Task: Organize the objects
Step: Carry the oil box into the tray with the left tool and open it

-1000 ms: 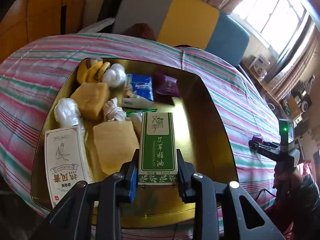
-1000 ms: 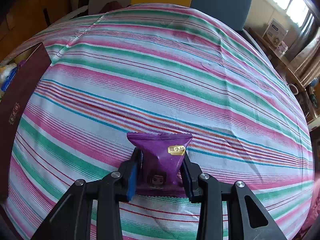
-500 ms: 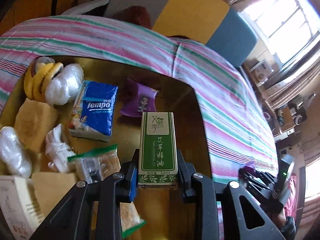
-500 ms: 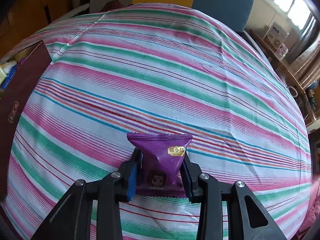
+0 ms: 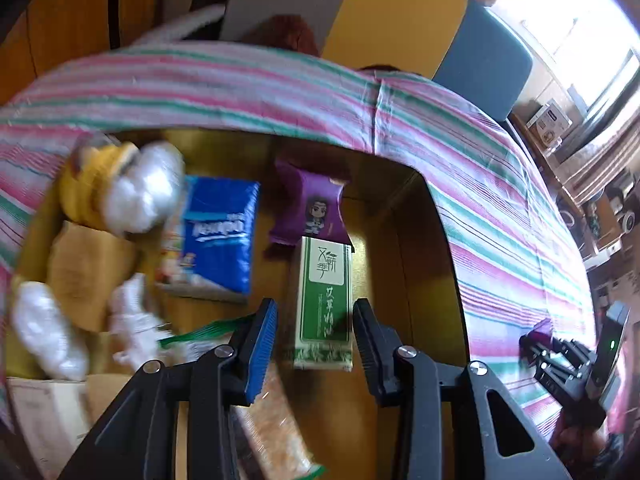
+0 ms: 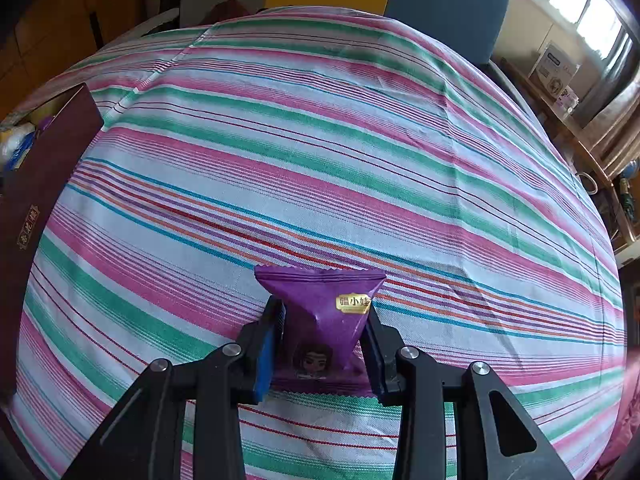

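In the left wrist view my left gripper (image 5: 314, 322) is open over the gold-lined box (image 5: 416, 264). A green and white carton (image 5: 325, 300) lies between its fingers with gaps on both sides, its far end against a purple snack packet (image 5: 314, 210). In the right wrist view my right gripper (image 6: 324, 338) is shut on another purple snack packet (image 6: 326, 312), just above the striped tablecloth (image 6: 320, 140). The right gripper also shows in the left wrist view (image 5: 560, 356), at the far right.
The box holds a blue tissue pack (image 5: 220, 236), white wrapped bundles (image 5: 140, 188), yellow cakes (image 5: 86, 268) and a biscuit packet (image 5: 268, 432). Its dark red outer wall (image 6: 36, 208) stands at the left in the right wrist view. Chairs (image 6: 444, 4) stand behind the table.
My left gripper has opened and let go of the green carton, which now lies in the box. The right gripper has held still with its purple packet.
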A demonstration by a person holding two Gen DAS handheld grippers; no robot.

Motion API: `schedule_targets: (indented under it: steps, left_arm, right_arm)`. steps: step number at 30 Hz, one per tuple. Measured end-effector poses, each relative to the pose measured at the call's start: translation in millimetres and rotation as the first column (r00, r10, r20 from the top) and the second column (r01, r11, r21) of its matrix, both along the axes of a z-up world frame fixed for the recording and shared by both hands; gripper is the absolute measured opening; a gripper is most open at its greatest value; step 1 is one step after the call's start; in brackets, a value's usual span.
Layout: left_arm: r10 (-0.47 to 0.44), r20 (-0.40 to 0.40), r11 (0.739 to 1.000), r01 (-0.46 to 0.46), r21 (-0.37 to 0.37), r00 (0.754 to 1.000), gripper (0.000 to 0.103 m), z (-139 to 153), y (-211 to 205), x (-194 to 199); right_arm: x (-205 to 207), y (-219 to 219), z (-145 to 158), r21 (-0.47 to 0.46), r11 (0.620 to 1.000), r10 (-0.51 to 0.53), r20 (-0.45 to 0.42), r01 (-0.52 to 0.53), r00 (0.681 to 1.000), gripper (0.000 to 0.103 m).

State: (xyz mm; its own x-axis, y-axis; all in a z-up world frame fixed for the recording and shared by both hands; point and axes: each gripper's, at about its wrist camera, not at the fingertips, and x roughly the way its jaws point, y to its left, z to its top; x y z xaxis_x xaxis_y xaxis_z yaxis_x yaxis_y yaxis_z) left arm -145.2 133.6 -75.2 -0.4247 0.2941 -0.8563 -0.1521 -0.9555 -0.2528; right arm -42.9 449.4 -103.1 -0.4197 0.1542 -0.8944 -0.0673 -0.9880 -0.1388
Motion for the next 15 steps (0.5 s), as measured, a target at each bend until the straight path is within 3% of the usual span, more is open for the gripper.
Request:
schedule_targets:
  steps: [7,15]
  left_arm:
    - [-0.066,-0.159,0.994,0.051,-0.095,0.985,0.04,30.4,-13.1,51.6]
    - [-0.079,-0.227,0.989,0.049,-0.136,0.971,0.04,45.9,-32.2,92.1]
  right_arm:
    - [-0.8,-1.2,0.0,0.011,1.0,0.002,-0.001,-0.002,1.0,0.039]
    - [-0.8,-4.4,-0.5,0.03,1.0,0.0,-0.006,0.0,1.0,0.036]
